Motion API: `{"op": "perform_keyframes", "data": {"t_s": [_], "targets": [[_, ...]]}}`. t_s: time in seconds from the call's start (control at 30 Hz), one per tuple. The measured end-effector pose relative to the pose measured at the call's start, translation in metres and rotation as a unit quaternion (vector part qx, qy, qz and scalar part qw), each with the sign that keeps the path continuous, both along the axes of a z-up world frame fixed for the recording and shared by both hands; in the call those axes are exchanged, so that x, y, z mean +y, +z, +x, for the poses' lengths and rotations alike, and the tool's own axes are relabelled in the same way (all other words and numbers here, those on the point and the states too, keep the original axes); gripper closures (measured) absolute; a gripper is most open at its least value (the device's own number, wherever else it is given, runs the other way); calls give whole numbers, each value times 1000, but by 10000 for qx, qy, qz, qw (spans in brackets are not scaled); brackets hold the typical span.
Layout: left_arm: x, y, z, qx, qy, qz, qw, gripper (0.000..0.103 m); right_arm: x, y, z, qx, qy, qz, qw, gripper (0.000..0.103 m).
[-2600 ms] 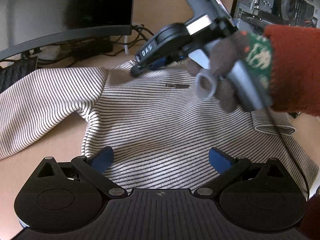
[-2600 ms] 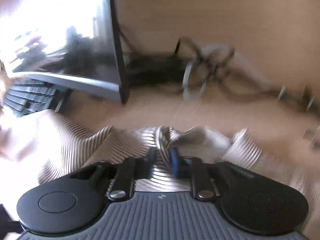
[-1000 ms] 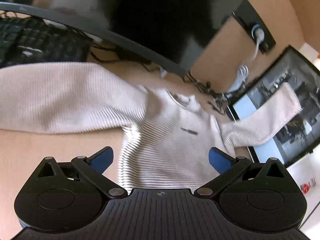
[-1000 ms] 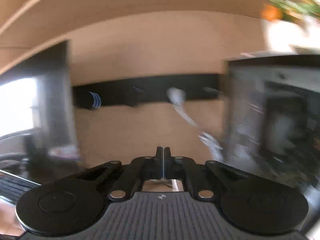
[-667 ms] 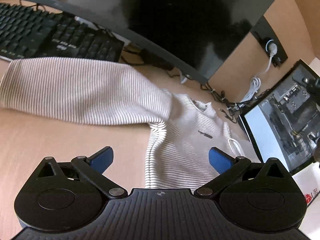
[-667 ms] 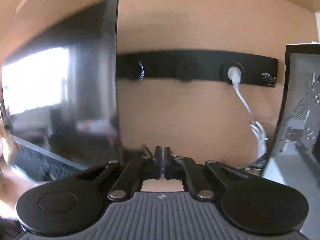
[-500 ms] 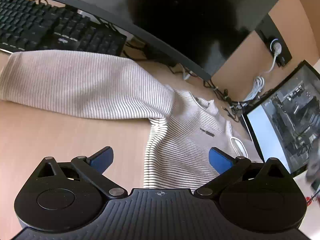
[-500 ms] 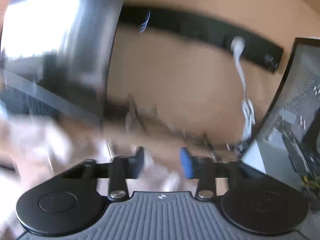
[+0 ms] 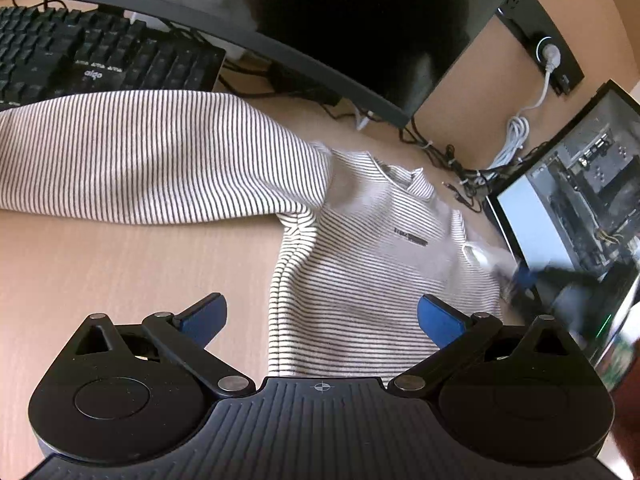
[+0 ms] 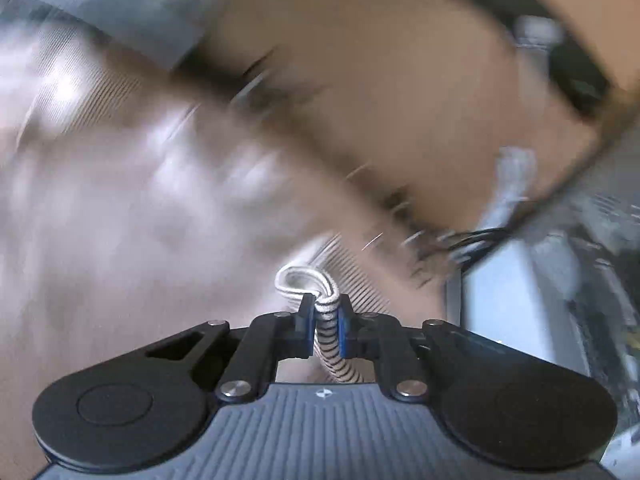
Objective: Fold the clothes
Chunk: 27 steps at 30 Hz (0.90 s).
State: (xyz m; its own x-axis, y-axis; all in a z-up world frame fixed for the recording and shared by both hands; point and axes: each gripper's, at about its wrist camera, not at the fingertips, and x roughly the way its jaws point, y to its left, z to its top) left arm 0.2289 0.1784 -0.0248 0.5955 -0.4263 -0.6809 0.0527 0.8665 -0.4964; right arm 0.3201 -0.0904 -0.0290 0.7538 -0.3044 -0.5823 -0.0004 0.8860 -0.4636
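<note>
A white sweater with thin black stripes [image 9: 360, 264] lies on the wooden desk [image 9: 100, 272], one sleeve [image 9: 140, 160] stretched out to the left. My left gripper [image 9: 320, 314] is open and empty, held above the sweater's lower body. My right gripper [image 10: 325, 312] is shut on the cuff of the other sleeve [image 10: 316, 284]; it shows blurred at the sweater's right edge in the left wrist view [image 9: 528, 280]. The right wrist view is heavily motion-blurred.
A black keyboard [image 9: 80, 60] and a curved monitor [image 9: 320, 20] stand behind the sweater. Cables [image 9: 460, 156] and a white charger cord [image 9: 516, 136] lie at the back right. A computer case with a glass side [image 9: 568, 208] stands at the right.
My right gripper opened, came down at the sweater's right side and shut on the sleeve cuff. My left gripper stayed open and shifted slightly.
</note>
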Motion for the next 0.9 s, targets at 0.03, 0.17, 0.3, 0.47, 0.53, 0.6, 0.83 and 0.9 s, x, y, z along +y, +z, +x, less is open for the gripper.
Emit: {"op": "perform_keyframes", "data": {"t_s": [0.03,0.17,0.3,0.47,0.53,0.6,0.83,0.9], "targets": [[0,0,-1,1,6,5,10000,0,-10,28,2,-351,-143,488,9981,93],[6,-4,-4,62,146,-56,9999,0,-33,120,6,-1436,-240,2007,9688,93],[13,-8,-6,101,309,-176,9993,0,-21,165,13,-1755,212,2759,9448,93],[22,-7,-8,60,465,-234,9986,0,14,129,24,-1250,408,2983,9454,93],[26,-7,-9,60,544,-240,9982,0,26,112,27,-1056,411,3082,9445,93],[31,-8,-11,77,639,-260,9976,0,34,93,27,-906,340,3195,9426,93],[42,-8,-14,213,818,-352,9958,0,57,70,29,-1013,89,3092,9455,93],[43,-6,-16,209,816,-313,9960,0,63,68,30,-1114,16,3005,9472,93]]}}
